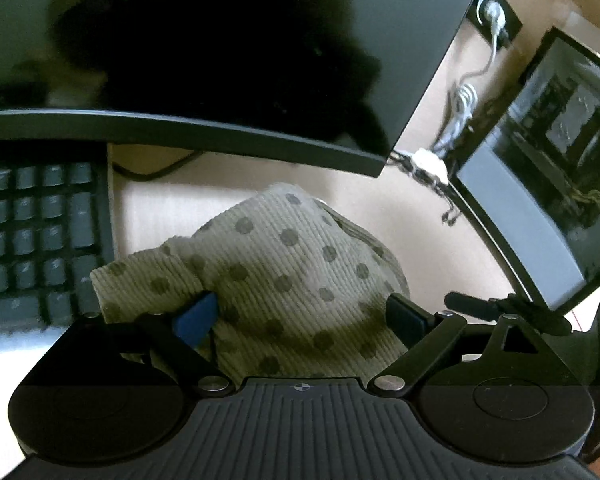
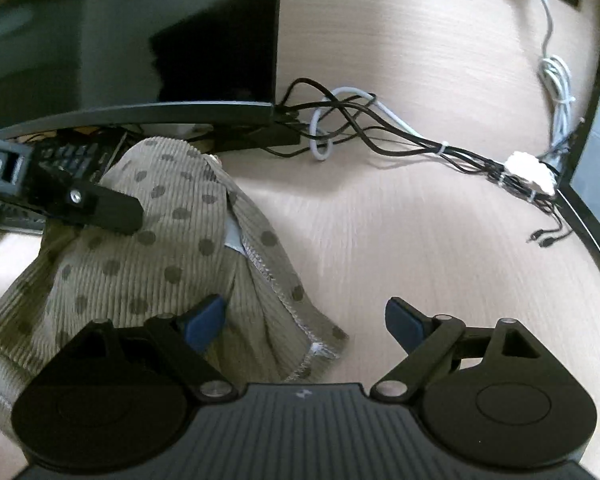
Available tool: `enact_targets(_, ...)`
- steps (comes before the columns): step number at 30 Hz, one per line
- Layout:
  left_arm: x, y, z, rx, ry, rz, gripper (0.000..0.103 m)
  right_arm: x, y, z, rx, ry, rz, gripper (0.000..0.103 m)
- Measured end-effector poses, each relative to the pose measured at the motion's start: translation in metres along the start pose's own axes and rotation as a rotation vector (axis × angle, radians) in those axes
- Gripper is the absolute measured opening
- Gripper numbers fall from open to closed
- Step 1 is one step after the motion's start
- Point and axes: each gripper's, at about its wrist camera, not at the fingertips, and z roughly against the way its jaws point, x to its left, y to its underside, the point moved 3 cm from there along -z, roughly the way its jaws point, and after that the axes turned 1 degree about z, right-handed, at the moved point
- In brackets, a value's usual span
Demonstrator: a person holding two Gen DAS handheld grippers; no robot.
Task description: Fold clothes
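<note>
Between the spread blue-padded fingers of the left gripper (image 1: 302,314), a beige ribbed garment with grey polka dots (image 1: 276,268) is bunching up in a rumpled mound; the jaws are standing wide, the fabric lying loose between them and touching the left pad, not pinched. Beyond the mound, a curved black monitor (image 1: 220,60) is looming over the pale wooden desk (image 1: 440,248), with a dark keyboard (image 1: 40,232) off to the left and a second screen (image 1: 560,168) to the right. From the right wrist, the right gripper (image 2: 306,320) is also hanging wide apart, the garment's stitched hem (image 2: 284,300) lying just inside its left finger while bare desk is showing under the right one; ahead, a bundle of black and white cables (image 2: 380,132) is trailing across. Judging by the heap, folding is only beginning: the next move probably calls for each claw closing on an edge and spreading the cloth flat.
</note>
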Motion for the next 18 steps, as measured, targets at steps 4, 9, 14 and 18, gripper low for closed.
enact_targets(4,-0.018,0.03,0.029,-0.067,-0.07,0.079,0.094,-0.008,0.007,0.015,0.002,-0.058,0.071,0.092)
enact_targets(9,-0.067,0.089,0.08,-0.217,-0.201,0.155,0.098,-0.02,0.027,0.052,-0.04,-0.136,0.106,0.103)
enact_targets(14,-0.145,0.158,0.128,-0.399,-0.366,0.165,0.103,-0.031,0.053,0.095,-0.104,-0.211,0.097,0.103)
enact_targets(18,-0.188,0.196,0.143,-0.43,-0.513,0.1,0.103,-0.041,0.074,0.13,-0.156,-0.271,0.09,0.103)
